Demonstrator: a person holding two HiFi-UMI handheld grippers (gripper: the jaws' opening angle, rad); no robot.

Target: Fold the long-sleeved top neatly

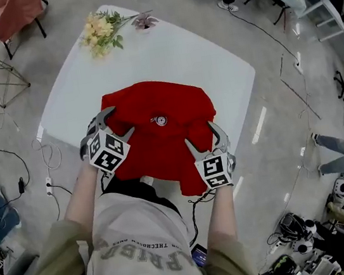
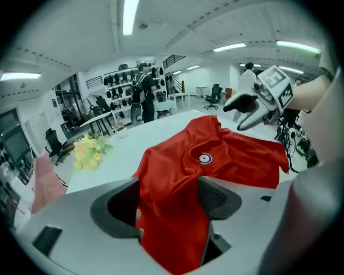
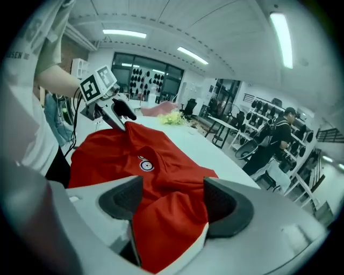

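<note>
Left gripper [image 1: 122, 120] and right gripper [image 1: 199, 132] both released, jaws wide, over rumpled red top [image 1: 154, 104] at table [image 1: 199, 59] near edge.

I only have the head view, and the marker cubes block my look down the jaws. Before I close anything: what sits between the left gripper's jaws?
Observer: The left gripper stands wide open. The red top fills the gap between its jaws, and the pads do not seem to press it.
Operator: And the other one?
Observer: The right gripper is open too, with a puffed fold of the top between its jaws.
Operator: Does the cloth lie flat?
Observer: No. In the right gripper view it comes up to a peak at the left gripper's jaw tips.
</note>
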